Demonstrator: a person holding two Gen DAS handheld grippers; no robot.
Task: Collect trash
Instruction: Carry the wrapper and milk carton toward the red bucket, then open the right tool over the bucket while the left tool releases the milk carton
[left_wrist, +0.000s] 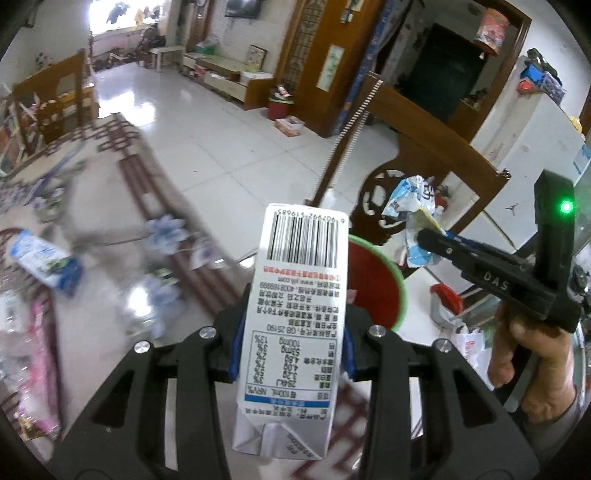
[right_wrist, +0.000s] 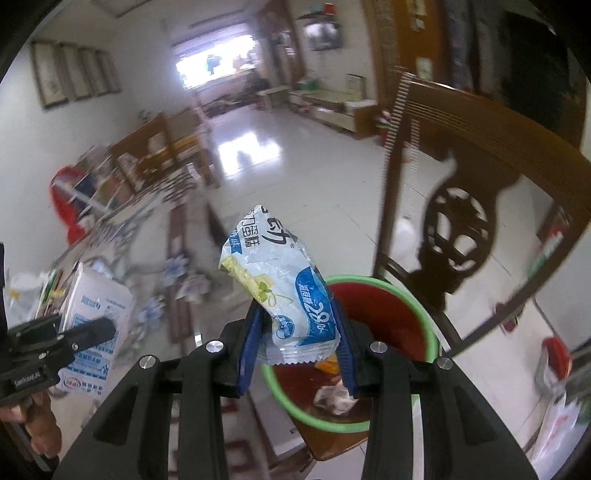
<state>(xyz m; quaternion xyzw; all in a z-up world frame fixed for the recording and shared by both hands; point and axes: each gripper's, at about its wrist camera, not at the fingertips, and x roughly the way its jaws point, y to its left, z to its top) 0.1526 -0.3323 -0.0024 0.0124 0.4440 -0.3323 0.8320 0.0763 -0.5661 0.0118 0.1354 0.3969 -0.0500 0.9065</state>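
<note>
A: Evidently the milk carton (left_wrist: 291, 328) is clamped upright between the pads of the left tool (left_wrist: 291, 343), its barcode end projecting ahead, presumably so it can be dropped end-first.

B: And the snack wrapper (right_wrist: 284, 291)?

A: It is pinched by the right tool (right_wrist: 301, 345). The red bin (right_wrist: 410, 310) is seen just beyond and below both tools, beside a carved chair (right_wrist: 458, 229).

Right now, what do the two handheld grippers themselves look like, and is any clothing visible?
Both the left gripper and right gripper are matte black linkage frames with silver bolt heads and blue ribbed pads. The right one carries white "DAS" lettering and a green light. A grey sleeve shows at one wrist.
</note>
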